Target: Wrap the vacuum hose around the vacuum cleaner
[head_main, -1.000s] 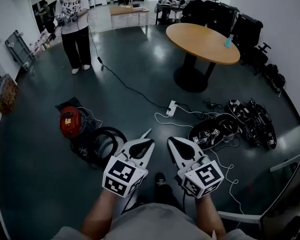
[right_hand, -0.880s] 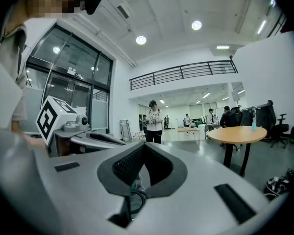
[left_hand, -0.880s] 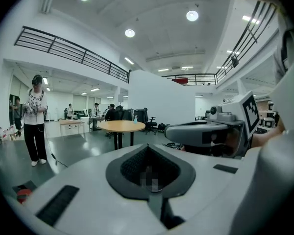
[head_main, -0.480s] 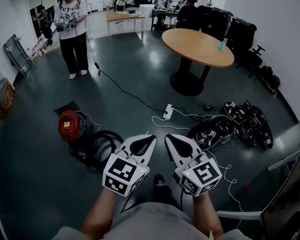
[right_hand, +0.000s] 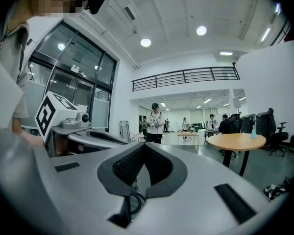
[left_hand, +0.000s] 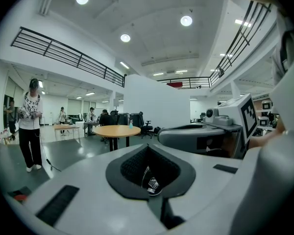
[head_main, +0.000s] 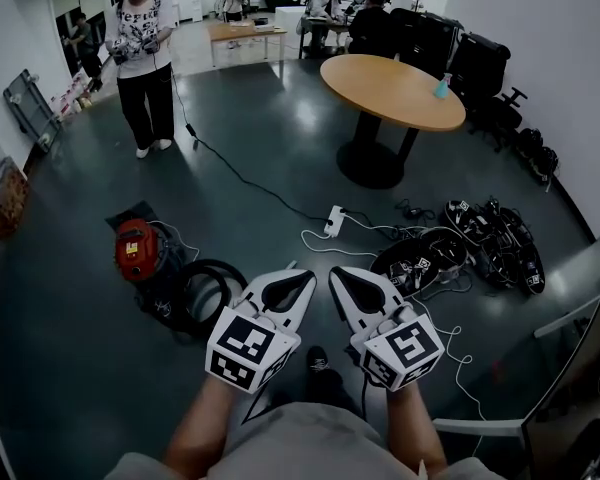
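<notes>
The red vacuum cleaner lies on the dark floor to the left in the head view. Its black hose is coiled in loops on the floor just right of it. My left gripper and right gripper are held side by side in front of my body, above the floor and to the right of the hose. Both are shut with nothing between the jaws. In the left gripper view the left gripper points level into the room, and the right gripper does the same in its own view.
A round wooden table stands at the back right. A white power strip with cables lies ahead, and a heap of black gear sits to the right. A person stands at the back left, with a black cable running across the floor.
The left gripper has lifted slightly. Both grippers stay shut and side by side. The vacuum cleaner and its hose have not moved.
</notes>
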`<state>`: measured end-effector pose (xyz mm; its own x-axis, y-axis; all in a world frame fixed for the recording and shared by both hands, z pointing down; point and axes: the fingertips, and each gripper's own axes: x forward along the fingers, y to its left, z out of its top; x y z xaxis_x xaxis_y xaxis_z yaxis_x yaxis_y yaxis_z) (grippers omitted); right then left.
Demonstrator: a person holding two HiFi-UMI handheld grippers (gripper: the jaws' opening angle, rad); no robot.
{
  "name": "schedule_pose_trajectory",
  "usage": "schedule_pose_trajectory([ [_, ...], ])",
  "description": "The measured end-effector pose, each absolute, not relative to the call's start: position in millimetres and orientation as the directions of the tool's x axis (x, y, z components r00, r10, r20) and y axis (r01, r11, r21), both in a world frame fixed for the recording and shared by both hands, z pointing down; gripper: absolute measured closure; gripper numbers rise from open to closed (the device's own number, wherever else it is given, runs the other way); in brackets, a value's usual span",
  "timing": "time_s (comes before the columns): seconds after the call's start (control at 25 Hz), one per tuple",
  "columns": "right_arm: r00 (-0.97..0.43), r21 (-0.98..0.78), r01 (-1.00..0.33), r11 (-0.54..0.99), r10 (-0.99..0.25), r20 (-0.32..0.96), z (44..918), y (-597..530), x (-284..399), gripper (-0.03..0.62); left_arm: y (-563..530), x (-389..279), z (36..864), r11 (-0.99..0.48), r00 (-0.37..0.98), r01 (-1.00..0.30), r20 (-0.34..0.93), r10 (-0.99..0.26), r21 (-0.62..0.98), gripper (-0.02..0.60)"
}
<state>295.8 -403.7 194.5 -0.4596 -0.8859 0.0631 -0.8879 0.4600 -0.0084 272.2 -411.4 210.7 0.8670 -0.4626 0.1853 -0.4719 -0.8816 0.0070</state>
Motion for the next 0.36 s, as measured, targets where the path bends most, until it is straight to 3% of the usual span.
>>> schedule_pose_trajectory([
  [0.36,-0.466,-0.002,-0.884,0.467,-0.883,0.057,192.7,-404.8,303.8,0.589,-410.8,283.1,213.1,-0.887,0.87,-0.461,0.197,-0.451,0.006,0.575],
])
